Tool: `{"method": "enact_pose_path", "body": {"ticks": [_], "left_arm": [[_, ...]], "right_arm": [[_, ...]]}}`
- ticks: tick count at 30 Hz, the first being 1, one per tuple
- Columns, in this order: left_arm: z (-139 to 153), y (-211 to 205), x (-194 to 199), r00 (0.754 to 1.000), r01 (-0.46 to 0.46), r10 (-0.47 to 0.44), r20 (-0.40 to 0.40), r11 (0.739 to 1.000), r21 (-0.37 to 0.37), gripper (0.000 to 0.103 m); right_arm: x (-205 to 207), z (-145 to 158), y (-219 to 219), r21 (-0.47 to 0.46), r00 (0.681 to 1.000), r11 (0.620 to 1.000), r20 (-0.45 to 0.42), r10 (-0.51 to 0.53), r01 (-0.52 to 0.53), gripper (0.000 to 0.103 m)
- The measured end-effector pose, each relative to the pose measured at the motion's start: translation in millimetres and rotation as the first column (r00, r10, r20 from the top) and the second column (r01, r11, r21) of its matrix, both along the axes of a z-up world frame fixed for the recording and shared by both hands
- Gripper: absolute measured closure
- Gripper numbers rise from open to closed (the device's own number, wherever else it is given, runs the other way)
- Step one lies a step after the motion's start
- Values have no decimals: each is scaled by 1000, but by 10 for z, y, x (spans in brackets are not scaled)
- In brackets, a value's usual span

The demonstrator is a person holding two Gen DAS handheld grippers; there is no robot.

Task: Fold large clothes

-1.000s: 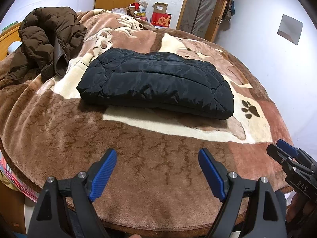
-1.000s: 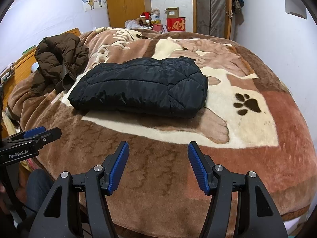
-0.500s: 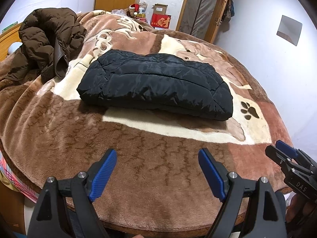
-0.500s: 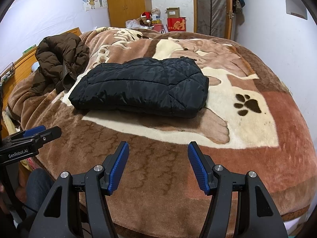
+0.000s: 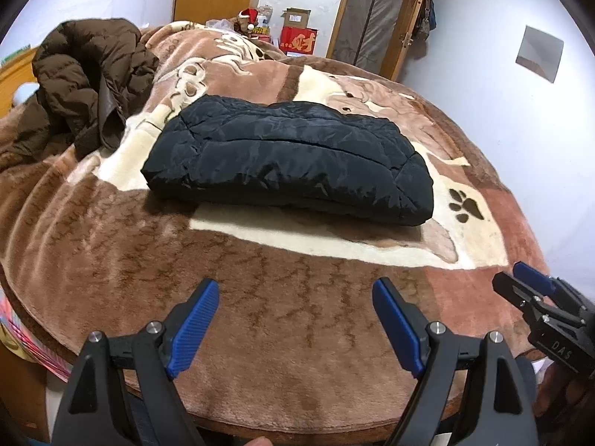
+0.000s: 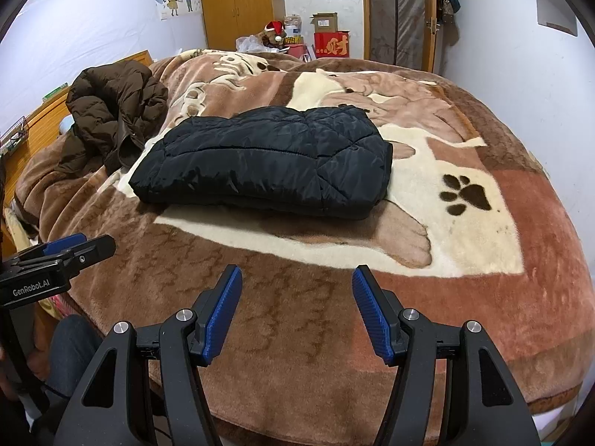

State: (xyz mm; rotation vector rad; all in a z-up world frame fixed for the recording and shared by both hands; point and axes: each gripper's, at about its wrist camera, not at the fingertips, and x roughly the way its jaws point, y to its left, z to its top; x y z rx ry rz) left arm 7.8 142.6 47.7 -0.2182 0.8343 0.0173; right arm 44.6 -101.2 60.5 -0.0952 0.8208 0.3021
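Folded black jacket (image 5: 290, 163) on bed (image 5: 260, 316); its underside hidden.
Left gripper (image 5: 293, 319) and right gripper (image 6: 295, 308): jaws apart, empty.

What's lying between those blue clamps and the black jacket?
Nothing but bare blanket between the right gripper and the folded black jacket; the left wrist view shows the same.

light: even, soft indoor, moderately bright | shadows: faint, thin dark rim under black jacket (image 5: 290, 160) on blanket (image 5: 260, 297) | glare: mild sheen on jacket | focus: sharp, no blur | distortion: strong fisheye curving, black vignette in corners
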Motion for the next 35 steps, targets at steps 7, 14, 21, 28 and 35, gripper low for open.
{"method": "enact_pose_path", "body": {"ticks": [7, 14, 21, 28, 35], "left_arm": [[-16, -6, -3, 1000, -1, 1, -7, 1000, 0, 17], [-24, -7, -9, 1000, -1, 1, -4, 1000, -9, 17], [0, -38, -32, 1000, 11, -12, 9, 1000, 13, 17], [17, -33, -46, 1000, -11, 11, 14, 999, 30, 17], [15, -22, -45, 1000, -20, 20, 11, 999, 32, 17]], "right_arm": [[0, -10, -14, -4, 1000, 1000, -4, 4, -4, 41], [0, -12, -16, -4, 1000, 1000, -8, 7, -7, 41], [8, -28, -34, -10, 1000, 1000, -13, 14, -14, 41], [4, -28, -25, -11, 1000, 1000, -12, 13, -14, 41], [-1, -38, -24, -10, 1000, 1000, -14, 14, -14, 41]]}}
